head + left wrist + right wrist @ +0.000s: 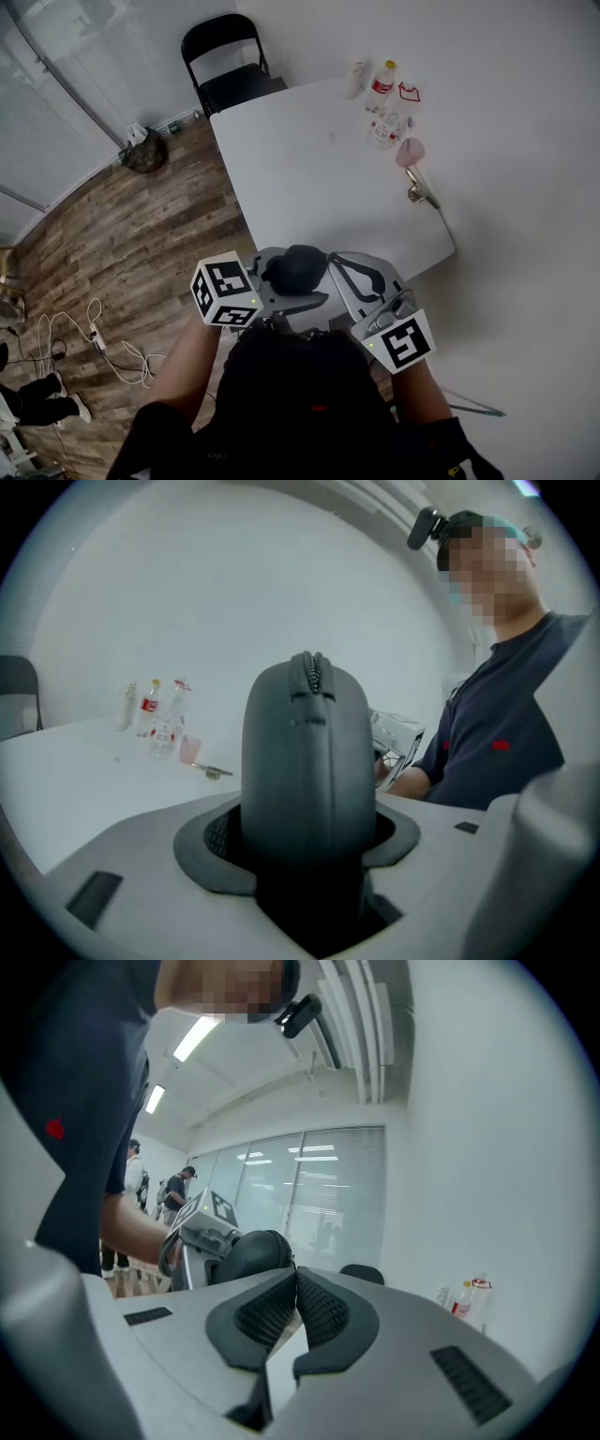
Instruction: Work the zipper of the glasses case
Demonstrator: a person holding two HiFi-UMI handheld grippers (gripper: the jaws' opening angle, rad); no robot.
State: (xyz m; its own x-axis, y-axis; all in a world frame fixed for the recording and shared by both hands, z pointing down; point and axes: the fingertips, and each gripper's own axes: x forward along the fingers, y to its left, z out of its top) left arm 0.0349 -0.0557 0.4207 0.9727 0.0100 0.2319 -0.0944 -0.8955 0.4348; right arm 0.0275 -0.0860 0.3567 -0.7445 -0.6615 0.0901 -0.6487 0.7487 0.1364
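Note:
A dark grey oval glasses case [305, 761] stands upright between my left gripper's [305, 832] pads, which press on its sides. Its zipper [310, 674] runs over the top end. In the head view the case [296, 267] is held above the table's near corner, close to the person's chest, with my left gripper [286, 289] shut on it. To its right, my right gripper [349, 274] has its tips close beside the case. That gripper's pads [323, 1309] meet, and I see nothing between them. Just behind them on the left is the case [246, 1255].
The white table [309, 178] carries bottles [380, 89], a pink cup [410, 151] and a small metal tool [420, 192] along its right side. A black chair [228, 64] stands at the far end. Cables [94, 337] and a bag [143, 152] lie on the wood floor.

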